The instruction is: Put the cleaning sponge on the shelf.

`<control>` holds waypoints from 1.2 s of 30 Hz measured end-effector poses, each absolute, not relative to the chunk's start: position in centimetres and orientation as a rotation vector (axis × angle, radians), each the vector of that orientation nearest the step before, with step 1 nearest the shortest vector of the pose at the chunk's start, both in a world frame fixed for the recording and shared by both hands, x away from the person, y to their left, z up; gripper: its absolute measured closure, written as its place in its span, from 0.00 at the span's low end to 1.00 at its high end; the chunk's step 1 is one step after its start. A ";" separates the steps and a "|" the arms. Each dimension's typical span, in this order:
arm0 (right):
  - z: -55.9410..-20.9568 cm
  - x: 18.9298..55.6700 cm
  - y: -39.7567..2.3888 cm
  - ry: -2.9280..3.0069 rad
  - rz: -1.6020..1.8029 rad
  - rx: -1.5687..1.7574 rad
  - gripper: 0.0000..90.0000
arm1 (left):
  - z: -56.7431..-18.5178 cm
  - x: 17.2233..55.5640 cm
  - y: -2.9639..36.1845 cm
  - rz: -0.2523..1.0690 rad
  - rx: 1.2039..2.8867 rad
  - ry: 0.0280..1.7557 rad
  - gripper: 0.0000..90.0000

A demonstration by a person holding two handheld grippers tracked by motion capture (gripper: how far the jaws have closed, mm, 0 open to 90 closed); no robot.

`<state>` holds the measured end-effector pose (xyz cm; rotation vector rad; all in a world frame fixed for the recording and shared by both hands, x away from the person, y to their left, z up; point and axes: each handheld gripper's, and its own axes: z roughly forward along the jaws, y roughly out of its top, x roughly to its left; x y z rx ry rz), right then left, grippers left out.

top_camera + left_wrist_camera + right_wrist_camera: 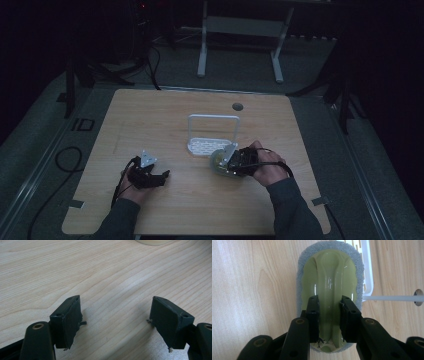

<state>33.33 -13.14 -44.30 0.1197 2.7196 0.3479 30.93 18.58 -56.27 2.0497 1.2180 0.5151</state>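
A light wooden table (150,115) with rounded corners stands in a dim room, and near its middle sits a small white plastic rack with a slotted base and a tall wire hoop (213,131), which serves here as the landmark. Just to the near right of that rack, touching or almost touching its base edge, lies a pale green plastic scrubber with a raised central handle ridge and a grey sponge pad around its rim (329,277). The right gripper (329,315), held in the person's right hand (270,167), comes at the scrubber from the side away from the rack; its two black jaws are clenched on either side of the green handle ridge, grasping the scrubber, which rests flat on the table. In the right gripper view the white edge of the rack shows beyond the far right of the sponge pad, with one thin white bar running off to the right. The left gripper (116,322), held in the person's left hand (131,186), is well to the near left of the rack and apart from the scrubber. Its jaws stand wide apart, released, with bare wood grain between them and nothing held. A pale rounded edge, too little to identify, shows at the top of the left gripper view.
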 end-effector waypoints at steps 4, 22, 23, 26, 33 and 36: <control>-44.2 33.5 -12.7 2.716 0.356 0.110 0.80 | -56.3 30.9 18.6 0.516 2.052 1.217 0.28; -43.8 34.5 -11.3 2.689 0.384 0.093 0.80 | -56.3 30.9 18.6 0.516 2.053 1.216 0.28; -43.8 34.6 -11.2 2.686 0.382 0.086 0.80 | -56.3 30.9 18.6 0.515 2.053 1.216 0.28; -43.7 34.8 -11.1 2.685 0.395 0.082 0.80 | -56.3 30.9 18.6 0.516 2.053 1.216 0.28; -43.8 35.0 -10.7 2.679 0.406 0.077 0.80 | -56.3 30.9 18.6 0.517 2.054 1.216 0.28; -43.7 35.1 -10.6 2.671 0.413 0.088 0.80 | -56.3 30.9 18.6 0.517 2.053 1.216 0.28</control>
